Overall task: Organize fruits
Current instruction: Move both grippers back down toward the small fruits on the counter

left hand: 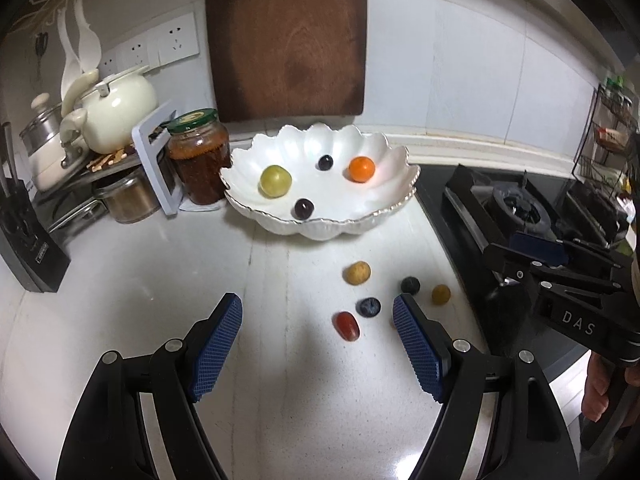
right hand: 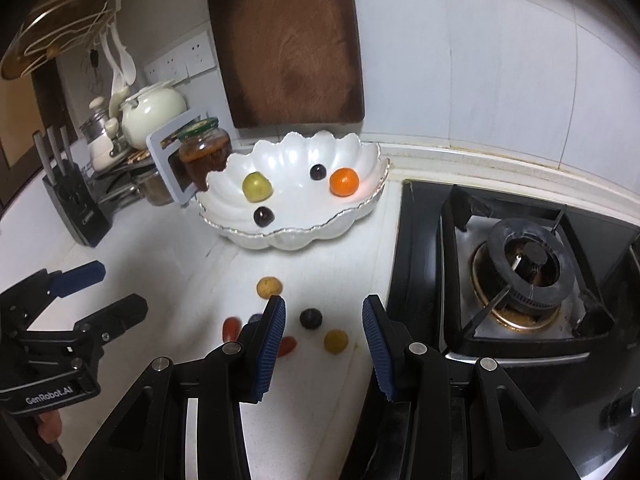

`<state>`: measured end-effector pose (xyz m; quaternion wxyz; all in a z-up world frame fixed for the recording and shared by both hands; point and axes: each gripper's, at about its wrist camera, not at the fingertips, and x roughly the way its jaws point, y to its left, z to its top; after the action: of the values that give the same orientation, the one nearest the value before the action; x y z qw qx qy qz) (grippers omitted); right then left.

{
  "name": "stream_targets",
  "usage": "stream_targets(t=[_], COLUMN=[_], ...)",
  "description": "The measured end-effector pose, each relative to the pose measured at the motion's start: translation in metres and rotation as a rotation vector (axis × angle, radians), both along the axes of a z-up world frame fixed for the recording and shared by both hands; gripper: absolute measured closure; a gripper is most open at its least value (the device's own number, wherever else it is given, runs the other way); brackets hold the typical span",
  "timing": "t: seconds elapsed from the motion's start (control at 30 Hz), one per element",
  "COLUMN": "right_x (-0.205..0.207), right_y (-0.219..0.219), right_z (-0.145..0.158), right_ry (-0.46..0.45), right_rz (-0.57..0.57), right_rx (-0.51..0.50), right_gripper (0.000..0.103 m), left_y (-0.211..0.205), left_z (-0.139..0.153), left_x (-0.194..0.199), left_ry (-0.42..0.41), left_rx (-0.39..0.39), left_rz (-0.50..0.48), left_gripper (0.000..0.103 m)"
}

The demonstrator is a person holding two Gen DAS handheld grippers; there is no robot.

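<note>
Fruits lie in two groups relative to the scalloped white bowl (left hand: 320,224): an orange (left hand: 361,169), a green fruit (left hand: 275,181) and two dark berries sit inside it; seven small fruits lie on the surface (left hand: 160,280) in front of it. Left tongs (left hand: 318,312) and right tongs (right hand: 324,312) both stand released, grasping nothing.

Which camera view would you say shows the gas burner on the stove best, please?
The right wrist view: the gas burner sits large and whole, with ring and grate clear. The left wrist view shows it small at the edge, behind the right gripper.
</note>
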<state>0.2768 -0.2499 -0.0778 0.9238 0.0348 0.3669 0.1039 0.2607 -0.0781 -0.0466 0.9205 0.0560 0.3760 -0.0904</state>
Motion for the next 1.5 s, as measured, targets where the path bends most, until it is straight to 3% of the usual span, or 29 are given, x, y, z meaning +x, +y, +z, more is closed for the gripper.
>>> stream_targets(t=[0.6, 0.93, 1.5], right_x=[0.001, 0.012, 0.034], right_y=[0.003, 0.003, 0.003], right_z=[-0.037, -0.054, -0.077], right_ry=[0.054, 0.076, 0.123], right_rz=[0.011, 0.003, 0.002], right_rx=[-0.035, -0.034, -0.020], right_gripper=[0.061, 0.062, 0.066], left_y=[-0.015, -0.024, -0.027], left_z=[-0.042, -0.060, -0.090], left_x=[0.002, 0.012, 0.034], left_ry=[0.048, 0.040, 0.119], left_rx=[-0.018, 0.010, -0.009], left_rz=[0.004, 0.034, 0.065], left_gripper=[0.027, 0.038, 0.054])
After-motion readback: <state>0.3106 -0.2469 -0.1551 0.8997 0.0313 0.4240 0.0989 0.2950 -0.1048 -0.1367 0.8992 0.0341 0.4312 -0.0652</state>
